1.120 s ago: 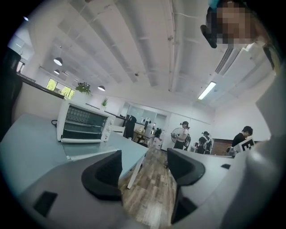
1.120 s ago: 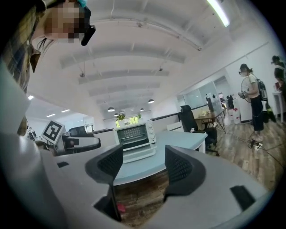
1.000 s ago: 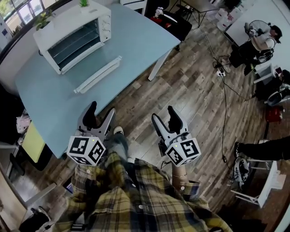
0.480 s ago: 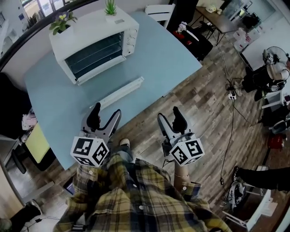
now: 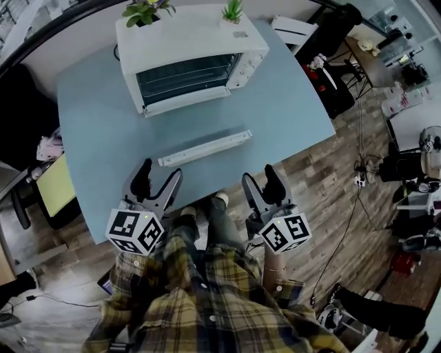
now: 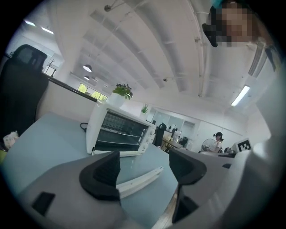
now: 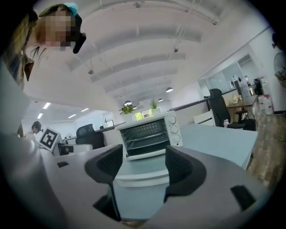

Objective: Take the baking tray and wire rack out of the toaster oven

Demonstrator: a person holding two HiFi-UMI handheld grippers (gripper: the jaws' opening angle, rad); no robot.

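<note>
The white toaster oven (image 5: pixel 193 55) stands at the back of the blue table (image 5: pixel 96 131) with its glass door closed. Wire shelves show through the glass in the left gripper view (image 6: pixel 120 132) and the right gripper view (image 7: pixel 149 134); I cannot make out a baking tray. My left gripper (image 5: pixel 157 180) is over the table's near edge, well short of the oven. Its jaws have just been opening, with nothing between them. My right gripper (image 5: pixel 258 185) hangs beside it, open and empty.
A long white bar (image 5: pixel 204 148) lies on the table between the grippers and the oven. Two potted plants (image 5: pixel 145 10) sit on the oven's top. A black chair (image 5: pixel 337 41) stands at the right, a yellow-topped stand (image 5: pixel 52 196) at the left, and cables lie on the wooden floor.
The view has swung round so the oven and table now lie straight ahead. Both grippers have come from over the floor to the table's near edge.
</note>
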